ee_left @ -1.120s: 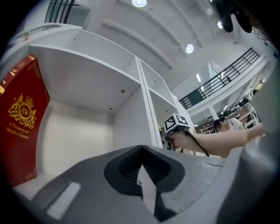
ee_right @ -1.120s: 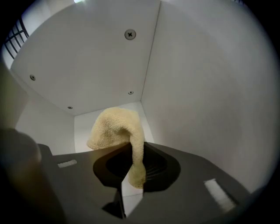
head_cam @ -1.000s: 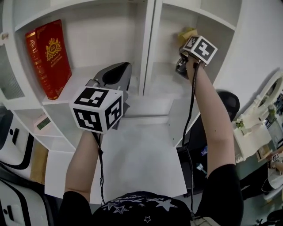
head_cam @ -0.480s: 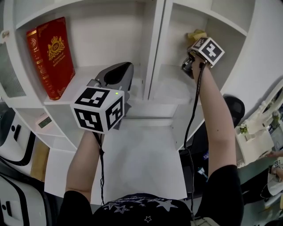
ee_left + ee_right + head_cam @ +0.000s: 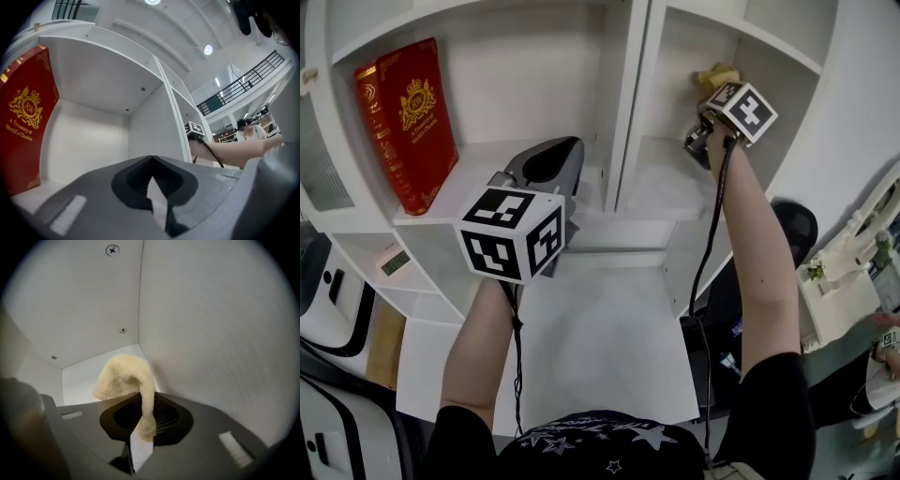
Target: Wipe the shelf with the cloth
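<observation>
White laminate shelf unit [image 5: 581, 225], open compartments, split by an upright white divider panel [image 5: 630, 103]; bright hall with railings beyond

- Right gripper [image 5: 140, 427]: raised into the compartment right of the divider, jaws closed on a narrow tail of a pale yellow terry cloth [image 5: 124, 376]. Only that thin strand sits in the pinch; the bulk balloons forward of the jaw tips
- Cloth bulk sits low toward the back corner, far side from the divider, close to the side wall. Touching the shelf board or just above it: cannot tell
- Left gripper [image 5: 152, 187]: left of the divider, jaws brought together, nothing between them, idle above that compartment's board
- Further left of the divider, well apart from the left gripper: tall red hardback book with gold crest [image 5: 408, 117], upright against the outer wall

Risks, as judged:
- Grip is on a thin tail; drag across the board could pull the cloth free
- Bunched wad covers only a narrow track, so corners may be missed
- Jaw tips near the side wall; pushing deeper could scrape the laminate
</observation>
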Available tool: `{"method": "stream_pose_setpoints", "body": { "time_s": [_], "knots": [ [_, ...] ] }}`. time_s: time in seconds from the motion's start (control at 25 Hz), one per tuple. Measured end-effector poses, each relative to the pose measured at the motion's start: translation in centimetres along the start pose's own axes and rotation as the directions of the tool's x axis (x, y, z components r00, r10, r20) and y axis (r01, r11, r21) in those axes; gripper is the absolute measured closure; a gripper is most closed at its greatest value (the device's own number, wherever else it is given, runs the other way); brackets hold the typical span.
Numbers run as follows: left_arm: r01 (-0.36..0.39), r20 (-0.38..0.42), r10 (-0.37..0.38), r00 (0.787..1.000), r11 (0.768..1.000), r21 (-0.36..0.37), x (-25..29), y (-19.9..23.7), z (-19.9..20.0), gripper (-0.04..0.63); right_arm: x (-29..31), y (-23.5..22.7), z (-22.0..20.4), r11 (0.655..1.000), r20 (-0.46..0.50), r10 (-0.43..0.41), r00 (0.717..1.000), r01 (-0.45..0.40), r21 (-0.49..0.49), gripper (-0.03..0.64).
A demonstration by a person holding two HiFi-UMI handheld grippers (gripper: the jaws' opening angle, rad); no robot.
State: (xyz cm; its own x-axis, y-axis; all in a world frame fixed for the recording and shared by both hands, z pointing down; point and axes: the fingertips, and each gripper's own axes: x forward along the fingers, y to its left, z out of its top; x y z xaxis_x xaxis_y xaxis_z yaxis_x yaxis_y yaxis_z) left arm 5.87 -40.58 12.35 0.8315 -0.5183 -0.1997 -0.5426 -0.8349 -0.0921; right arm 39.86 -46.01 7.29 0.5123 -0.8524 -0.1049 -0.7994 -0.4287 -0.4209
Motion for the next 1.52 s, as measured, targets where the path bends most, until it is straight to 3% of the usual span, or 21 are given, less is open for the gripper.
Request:
{"method": "stream_pose_setpoints", "body": {
  "time_s": [0.32, 0.68, 1.52],
  "knots": [
    [0.026, 0.006, -0.025, 1.000, 0.999, -0.019, -1.2, -0.8, 0.0, 0.594, -2.5, -0.8, 0.4, 1.000, 0.015, -0.003, 1.000, 0.004, -0.007, 0.548],
    [0.108, 0.004, -0.108, 0.994, 0.993, -0.050, -2.2, -3.2, -0.3, 0.594, -7.2, -2.1, 0.5, 0.999, 0.022, -0.033, 0.999, 0.033, -0.007, 0.549],
    [0.272, -0.036, -0.279, 0.960, 0.953, -0.134, -3.4, -9.7, -2.8, 0.594, -17.7, -5.8, -0.2, 0.997, 0.020, -0.075, 0.997, 0.075, -0.023, 0.548]
  ]
}}
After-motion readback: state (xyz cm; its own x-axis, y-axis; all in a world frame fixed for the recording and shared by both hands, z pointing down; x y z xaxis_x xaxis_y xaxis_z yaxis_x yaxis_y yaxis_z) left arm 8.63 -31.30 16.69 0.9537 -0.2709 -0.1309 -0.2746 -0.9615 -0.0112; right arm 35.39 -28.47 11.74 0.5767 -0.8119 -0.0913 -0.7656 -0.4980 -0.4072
